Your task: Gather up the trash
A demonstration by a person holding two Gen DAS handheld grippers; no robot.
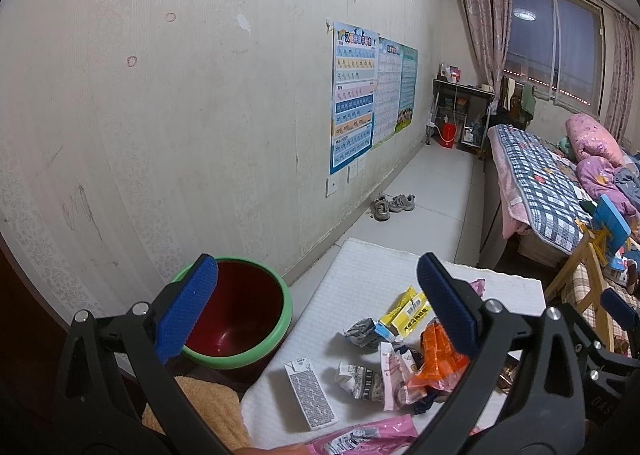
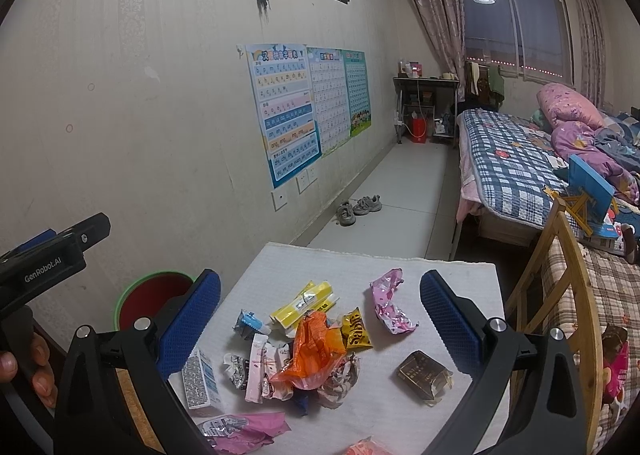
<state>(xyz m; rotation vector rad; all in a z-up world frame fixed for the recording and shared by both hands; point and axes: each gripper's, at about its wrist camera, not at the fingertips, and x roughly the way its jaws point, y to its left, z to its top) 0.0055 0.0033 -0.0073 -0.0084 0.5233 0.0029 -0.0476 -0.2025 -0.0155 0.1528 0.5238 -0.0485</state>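
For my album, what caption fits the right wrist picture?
Open right gripper hovers over wrappers on the white mat, green-rimmed bin waiting at left.

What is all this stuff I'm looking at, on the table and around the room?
bin: one, red inside with a green rim, left of the table.
table: one, white cloth on top.
orange wrapper: one, middle of the pile.
yellow packets: two, behind the pile.
pink crumpled wrapper: one, apart on the right.
dark brown packet: one, near right edge.
small carton: one, white and grey, lying flat at the left.
posters: three, blue and green, on the wall.
shoes: one grey pair, on the floor by the wall.
bed: one, blue check quilt.
left gripper: blue pads, open, empty.
right gripper: blue pads, open, empty.
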